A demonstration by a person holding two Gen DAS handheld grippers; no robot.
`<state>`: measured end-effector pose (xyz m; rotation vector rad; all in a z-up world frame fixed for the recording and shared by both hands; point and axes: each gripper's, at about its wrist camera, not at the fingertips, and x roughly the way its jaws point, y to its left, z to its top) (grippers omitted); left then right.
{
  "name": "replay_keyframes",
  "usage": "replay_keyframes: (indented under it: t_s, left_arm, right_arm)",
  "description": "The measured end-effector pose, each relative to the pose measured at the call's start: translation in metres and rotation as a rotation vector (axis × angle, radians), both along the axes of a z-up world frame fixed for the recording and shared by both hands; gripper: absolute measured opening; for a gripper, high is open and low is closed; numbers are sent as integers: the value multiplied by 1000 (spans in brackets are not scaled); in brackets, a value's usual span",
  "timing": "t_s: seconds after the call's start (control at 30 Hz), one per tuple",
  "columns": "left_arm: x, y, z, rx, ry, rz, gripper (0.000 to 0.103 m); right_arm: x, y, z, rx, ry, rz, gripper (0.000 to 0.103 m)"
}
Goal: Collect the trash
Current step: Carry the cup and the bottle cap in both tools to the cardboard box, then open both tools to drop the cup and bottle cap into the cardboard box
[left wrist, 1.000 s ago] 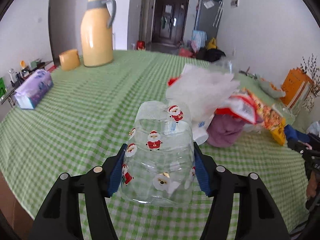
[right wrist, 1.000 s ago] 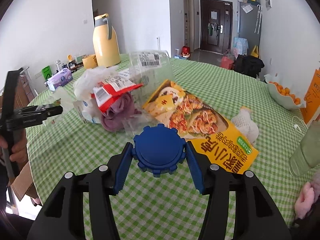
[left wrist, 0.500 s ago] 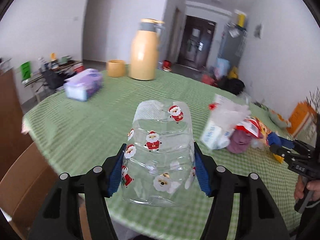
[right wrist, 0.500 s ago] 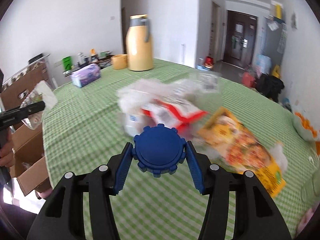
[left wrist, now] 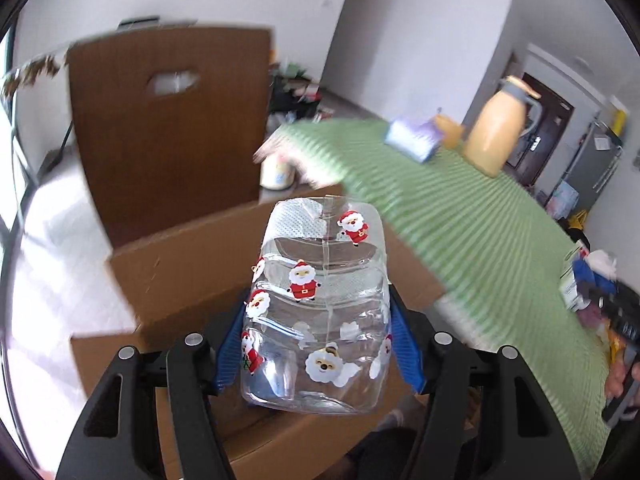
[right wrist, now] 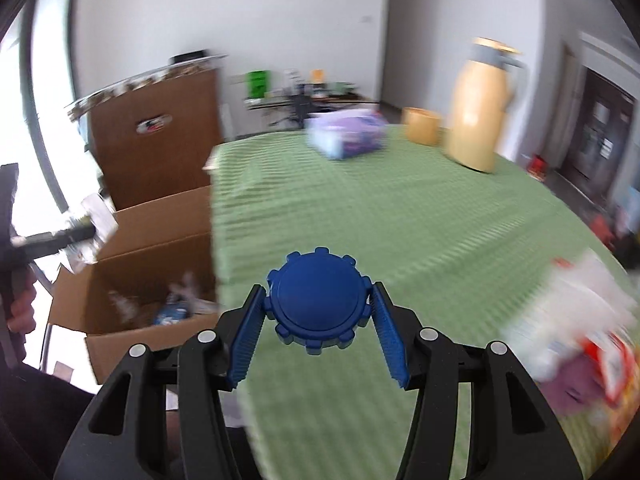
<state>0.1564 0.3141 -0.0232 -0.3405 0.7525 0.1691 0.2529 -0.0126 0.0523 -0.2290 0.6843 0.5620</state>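
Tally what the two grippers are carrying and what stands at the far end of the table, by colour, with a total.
Clear: 1, Santa-print jar in the left gripper
Blue: 1, lid in the right gripper
Yellow: 2, thermos, cup
Purple: 1, tissue pack
Total: 5

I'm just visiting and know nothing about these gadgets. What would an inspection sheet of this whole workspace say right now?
Surface: green checked tablecloth.
Job's things: clear Santa-print jar; blue lid; open cardboard box beside the table, some trash inside.
Clutter: yellow thermos, tissue pack, yellow cup, wrapper pile.
Grippers: left gripper clamps the jar; right gripper clamps the lid.
Cables: nothing seen.
Surroundings: brown chair back, white walls, dark door.
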Motion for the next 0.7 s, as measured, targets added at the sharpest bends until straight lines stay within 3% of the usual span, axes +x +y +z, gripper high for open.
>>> replay_keyframes:
  t_s: [0.13,0.33,0.43,0.53,0.7]
  left_arm:
    - [-2,27,-38,-20,104,39,61]
    - [16,42,-86,-70,201,33,63]
    - [22,49,-105,-108,252,85,80]
    - [20,56,-111,-138,264,121,90]
    - [12,61,-105,-129,242,139,93]
  right_arm:
    - [8,70,-12,11,29,143,53]
    - [19,147,-41,-27,90,246,53]
    - [24,172,-52,-53,102,272,53]
    - [29,191,-67,-75,126,289,53]
    - [46,226,-90,-133,150,313,55]
